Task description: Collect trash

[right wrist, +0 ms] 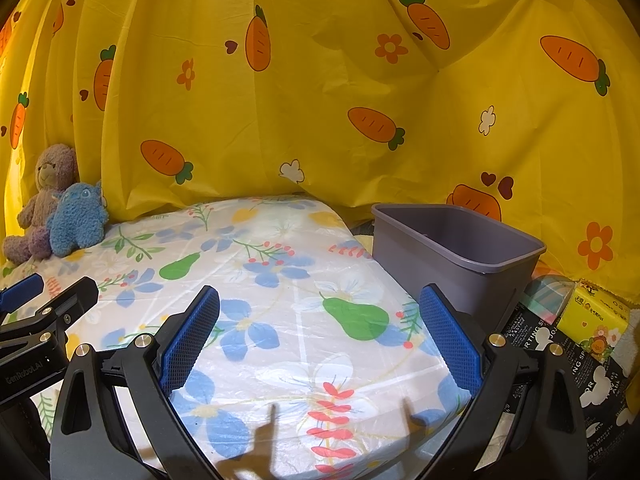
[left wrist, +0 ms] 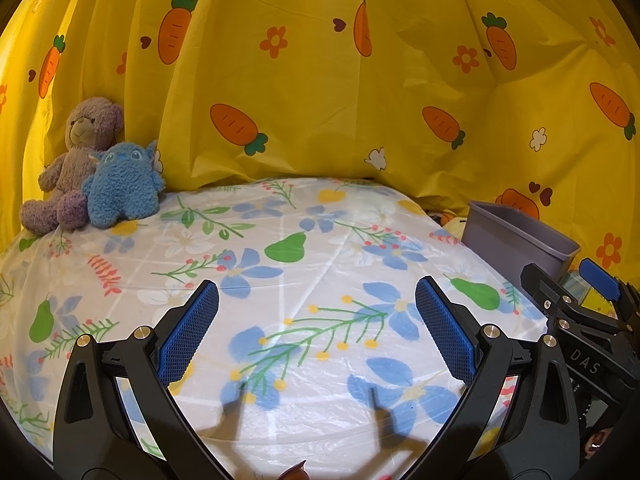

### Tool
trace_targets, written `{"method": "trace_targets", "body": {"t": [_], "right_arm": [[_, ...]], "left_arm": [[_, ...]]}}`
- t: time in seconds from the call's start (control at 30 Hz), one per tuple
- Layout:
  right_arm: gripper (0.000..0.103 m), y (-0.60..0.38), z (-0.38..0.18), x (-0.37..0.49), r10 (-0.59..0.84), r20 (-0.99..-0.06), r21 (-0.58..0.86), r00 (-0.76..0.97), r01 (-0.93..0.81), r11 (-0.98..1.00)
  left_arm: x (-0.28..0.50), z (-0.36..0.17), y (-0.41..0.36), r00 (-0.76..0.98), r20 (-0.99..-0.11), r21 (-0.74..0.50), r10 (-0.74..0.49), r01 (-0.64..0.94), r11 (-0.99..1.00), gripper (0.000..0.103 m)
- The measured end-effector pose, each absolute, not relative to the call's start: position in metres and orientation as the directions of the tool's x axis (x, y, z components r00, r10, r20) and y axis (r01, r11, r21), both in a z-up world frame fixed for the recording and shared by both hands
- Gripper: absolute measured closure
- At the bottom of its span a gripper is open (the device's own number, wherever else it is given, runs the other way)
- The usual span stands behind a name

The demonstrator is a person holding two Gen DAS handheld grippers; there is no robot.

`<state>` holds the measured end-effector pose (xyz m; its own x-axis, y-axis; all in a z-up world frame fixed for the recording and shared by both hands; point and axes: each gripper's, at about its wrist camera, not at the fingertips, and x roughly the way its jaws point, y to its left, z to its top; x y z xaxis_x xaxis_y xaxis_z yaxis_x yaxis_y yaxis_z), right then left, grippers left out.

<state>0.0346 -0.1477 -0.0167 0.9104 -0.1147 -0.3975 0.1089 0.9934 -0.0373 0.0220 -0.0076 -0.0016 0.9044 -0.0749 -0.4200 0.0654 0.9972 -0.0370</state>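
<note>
Table (right wrist: 280,360) w/ a glossy floral cover – blue flowers, green pears, red sprigs. At the far left corner sit 2 plush toys, touching: a mauve teddy bear (left wrist: 76,160) and a blue fuzzy creature (left wrist: 122,188) just in front of it. Rest of the top is bare cloth – creased and shiny.

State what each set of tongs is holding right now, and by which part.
Nothing is held. The left tongs and the right tongs both stand open, with only the floral table cover visible between their blue pads.
</note>
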Motion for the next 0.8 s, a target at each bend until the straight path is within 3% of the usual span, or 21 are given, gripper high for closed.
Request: {"method": "trace_targets", "body": {"t": [0.3,0.4,0.47,0.8], "right_arm": [[0.007,-0.1478,-0.0170,0.0357,-0.117,-0.399,-0.036,0.909,0.112,0.993],[0.007,-0.1476,-0.0197,0.0361,-0.118,-0.402,-0.033,0.908,0.115,0.993],[0.007,-0.1487,-0.0197,0.0364,-0.117,-0.402,-0.033,0.908,0.113,0.993],[0.007,-0.1499,-0.0192,0.0370,-0.131,-0.409,-0.027,0.903,0.131,0.991]], "left_arm": [[0.0234,-0.0009,-0.0112,0.912,-0.401,-0.017,-0.092,0.093,0.996,0.006],[0.0247,-0.0028,-0.0138,0.910,-0.404,0.000,-0.092,0.100,0.995,0.013],[0.0271,-0.0052,-0.0153,0.905,-0.415,0.010,-0.093,0.107,0.994,0.024],[0.0311,-0.0068,-0.0169,0.902,-0.420,0.008,-0.097,0.111,0.994,0.028]]}}
